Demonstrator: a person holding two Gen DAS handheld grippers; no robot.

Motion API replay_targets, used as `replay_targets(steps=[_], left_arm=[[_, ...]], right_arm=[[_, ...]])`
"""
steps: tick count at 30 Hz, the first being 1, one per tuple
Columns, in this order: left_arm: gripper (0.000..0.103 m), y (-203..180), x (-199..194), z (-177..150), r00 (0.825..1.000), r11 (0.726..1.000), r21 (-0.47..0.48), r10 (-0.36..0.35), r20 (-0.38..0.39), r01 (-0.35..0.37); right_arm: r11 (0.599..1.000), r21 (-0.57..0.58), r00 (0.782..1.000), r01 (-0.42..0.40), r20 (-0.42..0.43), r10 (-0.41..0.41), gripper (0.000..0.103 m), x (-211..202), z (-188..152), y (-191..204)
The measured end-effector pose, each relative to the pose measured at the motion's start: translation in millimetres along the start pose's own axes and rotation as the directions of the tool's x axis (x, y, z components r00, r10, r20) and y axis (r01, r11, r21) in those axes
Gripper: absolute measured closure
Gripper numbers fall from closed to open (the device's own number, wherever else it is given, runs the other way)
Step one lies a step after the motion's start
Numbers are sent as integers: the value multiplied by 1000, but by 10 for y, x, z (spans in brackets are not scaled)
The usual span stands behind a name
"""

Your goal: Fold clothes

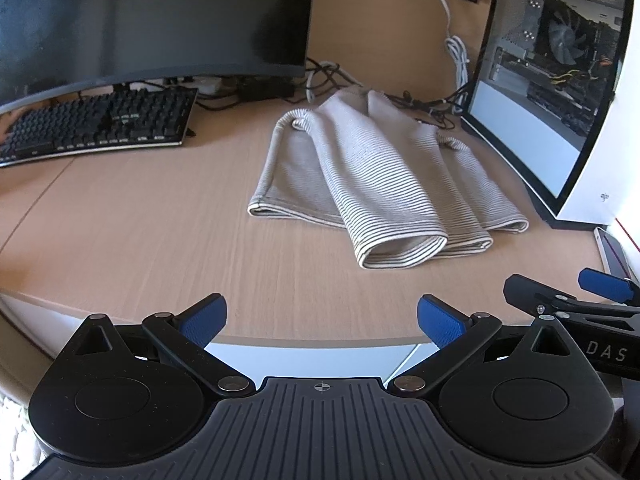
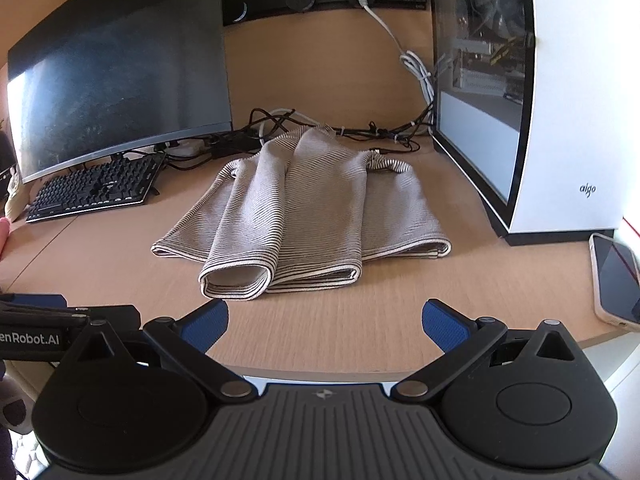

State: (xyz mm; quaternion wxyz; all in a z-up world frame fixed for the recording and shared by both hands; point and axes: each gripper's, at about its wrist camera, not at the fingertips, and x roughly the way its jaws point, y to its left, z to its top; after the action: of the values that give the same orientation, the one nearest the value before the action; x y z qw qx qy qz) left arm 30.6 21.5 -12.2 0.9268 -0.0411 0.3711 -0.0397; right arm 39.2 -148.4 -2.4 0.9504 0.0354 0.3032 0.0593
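A: The garment is seen as soft ribbed cloth, finely striped; the desk as matt, pale wood grain.

B: Textured blue pads are noted on matt black plastic; the monitor is glossy.

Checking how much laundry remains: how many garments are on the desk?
1. A single striped garment lies partly folded mid-desk, between the keyboard and the white computer case. Nothing else cloth-like shows; anything beneath it is hidden.
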Motion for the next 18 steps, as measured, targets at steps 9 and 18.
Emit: replay_targets(steps=[9, 18], left_arm=[[0, 262, 498, 417, 986, 988, -14, -152, -75, 151], [0, 371, 1334, 1366, 940, 957, 3, -284, -188, 289]], right_arm=[[983, 174, 995, -51, -78, 66, 0, 467, 142, -55], [951, 261, 986, 165, -78, -149, 0, 769, 574, 15]])
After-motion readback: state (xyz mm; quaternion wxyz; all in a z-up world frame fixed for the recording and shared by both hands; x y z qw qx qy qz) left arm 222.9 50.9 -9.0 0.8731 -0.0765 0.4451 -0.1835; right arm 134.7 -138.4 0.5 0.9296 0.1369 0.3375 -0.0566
